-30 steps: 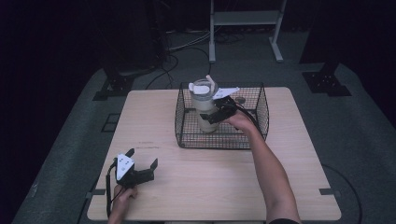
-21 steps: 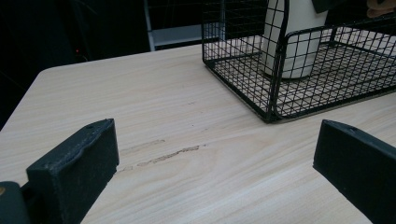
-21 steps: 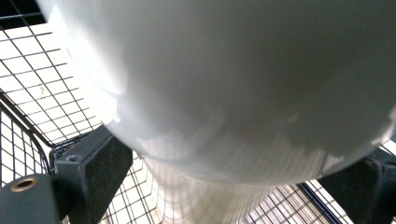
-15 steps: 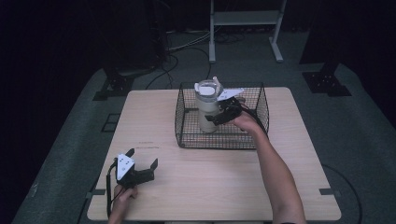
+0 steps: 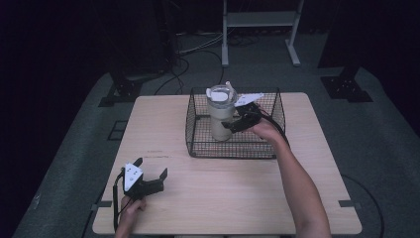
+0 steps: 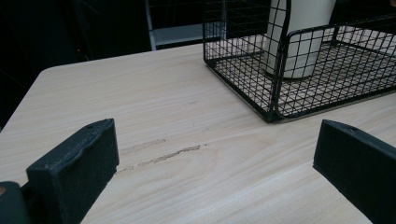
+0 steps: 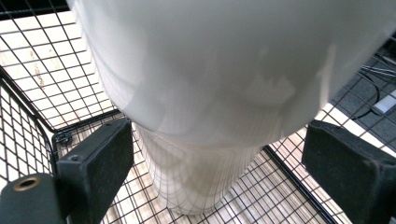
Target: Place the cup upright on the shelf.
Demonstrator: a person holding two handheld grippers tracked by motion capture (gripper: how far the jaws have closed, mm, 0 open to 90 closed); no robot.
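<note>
A tall white tumbler (image 5: 220, 116) stands upright inside the black wire basket (image 5: 198, 144) at the far middle of the wooden table (image 5: 237, 188), its long axis vertical and its lidded top rising above the basket rim. The right gripper (image 5: 236, 122) reaches over the basket's right side and sits right beside the tumbler, which lies just ahead of it; in the right gripper view the jaws stand apart on either side of the white body (image 7: 219, 93), with a gap at each side, so nothing looks clamped. The left gripper (image 5: 151, 174) rests near the table's front left corner, jaws spread wide and empty, well apart from the basket (image 6: 280, 84). The right hand is clearly nearer. No brand, label or writing can be read on the tumbler.
</note>
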